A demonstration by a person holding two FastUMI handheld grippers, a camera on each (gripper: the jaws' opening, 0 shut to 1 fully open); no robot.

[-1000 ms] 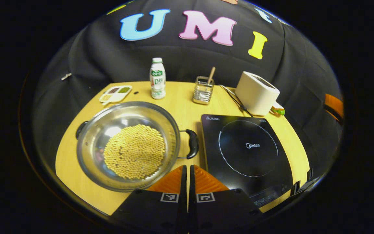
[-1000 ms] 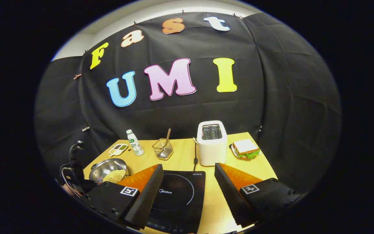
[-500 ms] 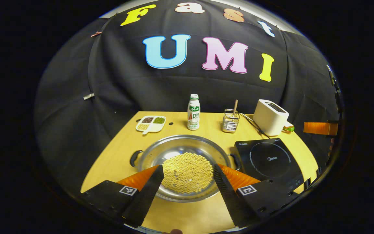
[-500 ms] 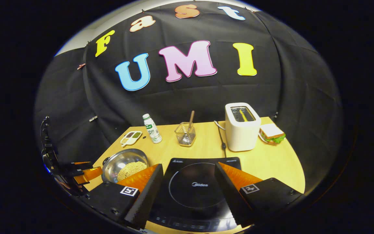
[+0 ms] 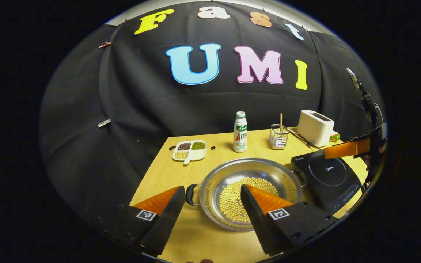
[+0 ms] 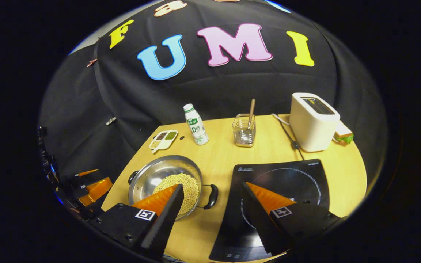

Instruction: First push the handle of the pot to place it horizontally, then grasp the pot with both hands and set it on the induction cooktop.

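— Your jaws?

— Both pairs spread wide, empty. My left gripper (image 5: 212, 212) hangs over the pot's (image 5: 250, 175) near-left rim — my right gripper (image 6: 212, 215) hangs between pot (image 6: 159, 175) and induction cooktop (image 6: 298, 182).

— The pot?

— On the worktop (image 6: 225, 160), just left of the cooktop, handles sideways, beans (image 6: 185, 186) inside.
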